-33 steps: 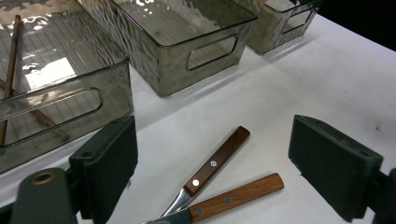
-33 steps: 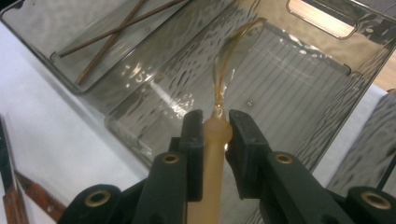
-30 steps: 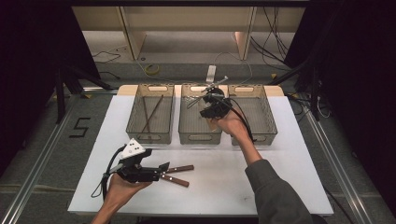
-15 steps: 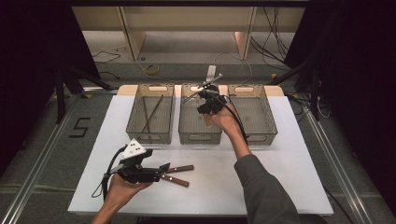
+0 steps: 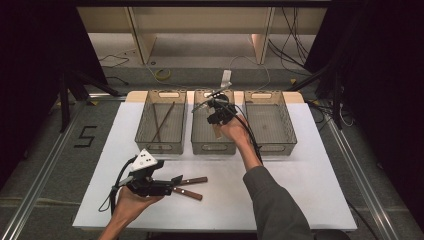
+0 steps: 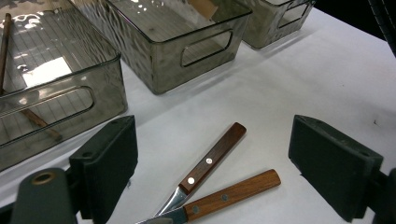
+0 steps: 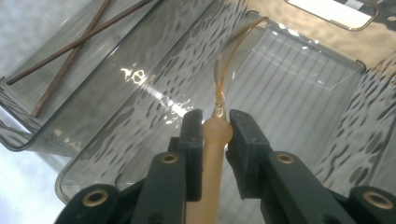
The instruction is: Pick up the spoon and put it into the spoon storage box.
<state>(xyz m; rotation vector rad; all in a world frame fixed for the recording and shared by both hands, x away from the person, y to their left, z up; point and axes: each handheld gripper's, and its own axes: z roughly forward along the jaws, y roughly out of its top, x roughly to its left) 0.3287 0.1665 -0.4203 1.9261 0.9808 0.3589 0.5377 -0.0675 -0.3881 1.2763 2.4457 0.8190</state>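
My right gripper hangs over the middle smoky plastic bin, shut on the tan handle of a utensil whose thin amber loop curves out ahead over the bin's ribbed floor. My left gripper rests low near the table's front, open, its jaws wide on either side of two wooden-handled knives that lie crossed on the white table. Those knives point right of the gripper in the high view.
Three smoky bins stand in a row at the back. The left bin holds two brown chopsticks, also seen as sticks in the right gripper view. The right bin looks bare. The person's right forearm crosses the table's middle.
My right gripper has shifted left and a little lower, from between the middle and right bins to over the middle bin, still holding the utensil. The left gripper has stayed put.
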